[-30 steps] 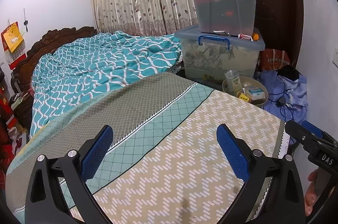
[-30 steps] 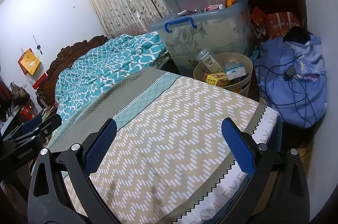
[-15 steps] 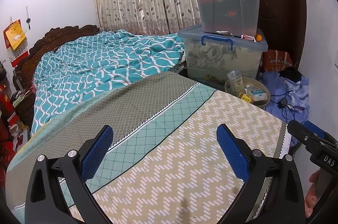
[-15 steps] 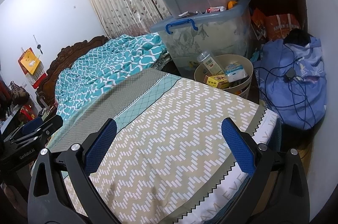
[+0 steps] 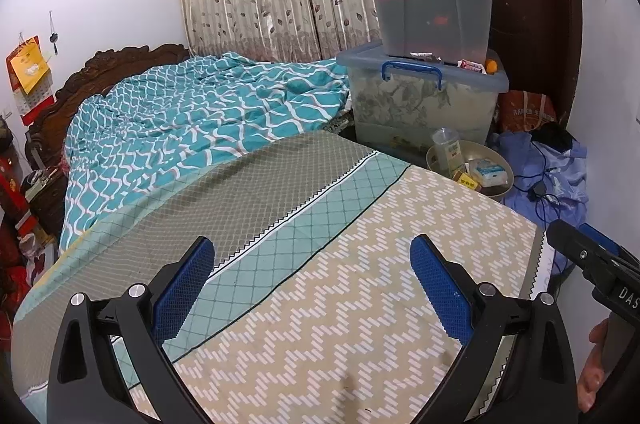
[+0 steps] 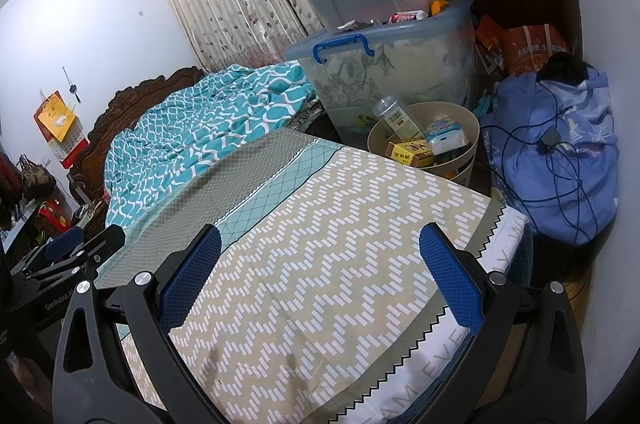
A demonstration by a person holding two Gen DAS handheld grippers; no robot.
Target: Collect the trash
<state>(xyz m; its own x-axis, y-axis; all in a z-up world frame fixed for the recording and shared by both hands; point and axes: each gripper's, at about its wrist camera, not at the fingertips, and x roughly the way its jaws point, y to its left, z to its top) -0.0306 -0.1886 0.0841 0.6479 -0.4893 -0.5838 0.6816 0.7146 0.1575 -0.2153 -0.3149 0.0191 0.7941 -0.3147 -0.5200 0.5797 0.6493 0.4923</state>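
Observation:
A round beige bin (image 6: 460, 159) stands on the floor past the bed's far corner. It holds a clear plastic bottle (image 6: 396, 117), a yellow box (image 6: 410, 152) and a white packet (image 6: 446, 135). It also shows in the left wrist view (image 5: 496, 165). My left gripper (image 5: 310, 288) is open and empty above the bed. My right gripper (image 6: 320, 276) is open and empty above the bed's patterned sheet, short of the bin. Each gripper shows at the edge of the other's view.
The bed (image 6: 340, 224) has a zigzag sheet and a teal quilt (image 5: 192, 127). Stacked plastic storage boxes (image 6: 384, 63) stand behind the bin. A blue bag with cables (image 6: 560, 159) lies at the right by the wall. A dark door (image 5: 532, 3) is behind.
Both views have shifted slightly, as both grippers drew back and tilted a little. Both stay open and empty. The bin's contents have not moved.

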